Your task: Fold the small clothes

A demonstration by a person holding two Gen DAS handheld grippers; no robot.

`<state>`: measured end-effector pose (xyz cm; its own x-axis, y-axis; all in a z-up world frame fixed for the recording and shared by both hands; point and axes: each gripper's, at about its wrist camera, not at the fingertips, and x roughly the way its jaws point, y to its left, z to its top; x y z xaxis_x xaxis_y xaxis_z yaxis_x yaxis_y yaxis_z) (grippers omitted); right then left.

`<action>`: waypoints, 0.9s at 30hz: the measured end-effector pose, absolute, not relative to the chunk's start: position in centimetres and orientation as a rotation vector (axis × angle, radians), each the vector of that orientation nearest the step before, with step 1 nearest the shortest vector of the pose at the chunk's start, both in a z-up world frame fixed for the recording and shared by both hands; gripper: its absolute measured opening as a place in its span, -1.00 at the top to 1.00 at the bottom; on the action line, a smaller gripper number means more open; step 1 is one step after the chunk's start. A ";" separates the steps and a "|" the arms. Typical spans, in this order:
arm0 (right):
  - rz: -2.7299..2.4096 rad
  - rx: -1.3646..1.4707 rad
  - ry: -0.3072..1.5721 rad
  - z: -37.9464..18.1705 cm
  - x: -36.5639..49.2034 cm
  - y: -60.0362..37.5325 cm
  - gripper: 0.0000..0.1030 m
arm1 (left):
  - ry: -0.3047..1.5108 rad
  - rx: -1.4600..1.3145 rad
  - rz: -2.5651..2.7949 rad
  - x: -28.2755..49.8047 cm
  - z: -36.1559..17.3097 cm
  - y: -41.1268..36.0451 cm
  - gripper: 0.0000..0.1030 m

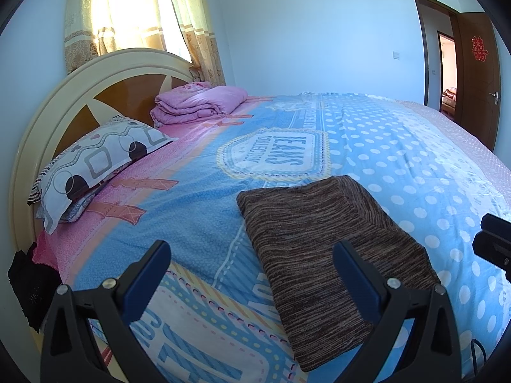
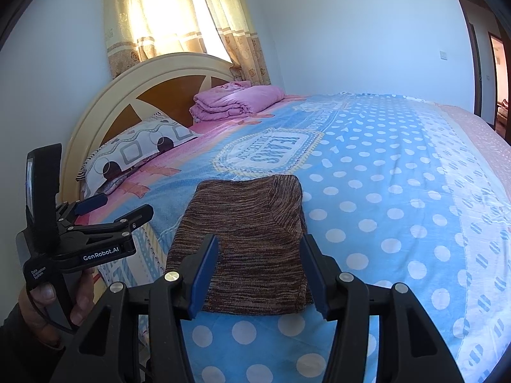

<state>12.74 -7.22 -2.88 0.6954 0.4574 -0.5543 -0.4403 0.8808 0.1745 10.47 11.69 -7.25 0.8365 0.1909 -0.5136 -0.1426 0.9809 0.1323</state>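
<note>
A brown striped knit garment (image 1: 322, 249) lies folded into a neat rectangle on the blue patterned bedspread (image 1: 198, 198); it also shows in the right wrist view (image 2: 249, 249). My left gripper (image 1: 252, 255) is open and empty, held above the bed just left of the garment. It shows from the side in the right wrist view (image 2: 124, 207). My right gripper (image 2: 258, 249) is open and empty, hovering over the garment's near end, not touching it. Its body (image 1: 493, 239) shows at the right edge of the left wrist view.
A patterned pillow (image 1: 95, 162) and a folded pink quilt (image 1: 198, 103) lie by the wooden headboard (image 1: 80, 95). Curtains (image 1: 127, 16) hang behind. An open brown door (image 1: 476, 73) stands at the far right. A dark cloth (image 1: 28, 287) hangs at the bed's left edge.
</note>
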 end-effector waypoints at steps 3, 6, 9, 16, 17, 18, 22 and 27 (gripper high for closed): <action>0.500 0.029 0.627 -2.9 12.7 -7.2 -0.05 | 0.552 0.090 0.176 10.5 -7.3 11.7 -1.00; 0.501 0.028 0.629 -2.9 12.7 -7.2 -0.05 | 0.553 0.090 0.177 10.5 -7.2 11.7 -1.00; 0.502 0.028 0.633 -3.0 12.7 -7.2 -0.05 | 0.553 0.090 0.178 10.5 -7.3 11.7 -1.00; 0.505 0.027 0.623 -3.0 12.7 -7.0 -0.06 | 0.555 0.092 0.174 10.5 -7.3 11.7 -1.00; 0.504 0.028 0.621 -3.0 12.7 -7.1 -0.06 | 0.554 0.093 0.172 10.5 -7.3 11.7 -1.00; 0.505 0.029 0.620 -2.9 12.6 -7.1 -0.06 | 0.552 0.095 0.172 10.4 -7.2 11.6 -1.00; 0.502 0.034 0.604 -2.8 12.4 -7.2 -0.06 | 0.541 0.098 0.163 10.1 -6.9 11.8 -1.00; 0.498 0.039 0.579 -2.4 12.2 -7.3 -0.06 | 0.538 0.099 0.156 10.0 -6.8 11.8 -1.00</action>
